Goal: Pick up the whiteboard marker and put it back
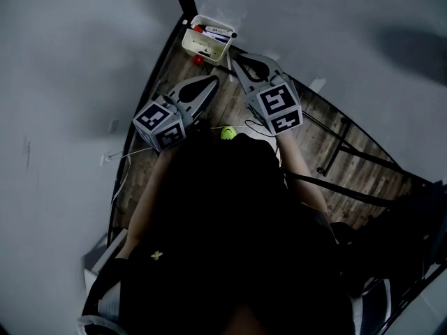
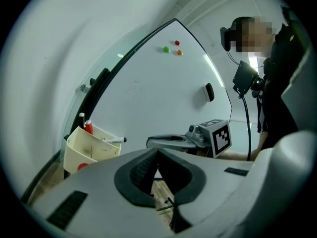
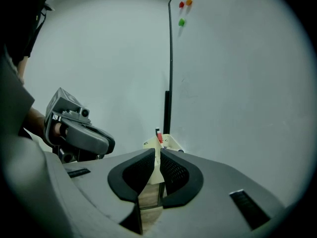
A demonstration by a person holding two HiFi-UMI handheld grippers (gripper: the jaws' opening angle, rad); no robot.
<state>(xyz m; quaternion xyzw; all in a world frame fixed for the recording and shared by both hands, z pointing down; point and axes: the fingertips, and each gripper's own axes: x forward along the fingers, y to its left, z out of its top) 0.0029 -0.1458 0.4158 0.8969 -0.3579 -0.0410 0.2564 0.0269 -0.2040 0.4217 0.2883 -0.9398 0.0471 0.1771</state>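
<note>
A cream tray (image 1: 198, 46) hangs at the foot of the whiteboard (image 2: 163, 93). A white whiteboard marker with a black cap (image 1: 222, 33) lies across its rim, and the left gripper view shows the same marker (image 2: 113, 141). A red-capped marker (image 3: 159, 137) stands upright in the tray. My right gripper (image 3: 158, 155) points at the tray from a short way off, its jaws a narrow slit apart with nothing between them. My left gripper (image 2: 157, 151) hangs beside it, further back, jaw tips together and empty.
Green (image 2: 166, 49), red (image 2: 177, 42) and orange (image 2: 180, 52) magnets and a black eraser (image 2: 209, 91) sit on the whiteboard. A red round thing (image 1: 198, 59) shows at the tray's front. A green ball (image 1: 228, 133) and cables lie on the wooden floor (image 1: 328, 152).
</note>
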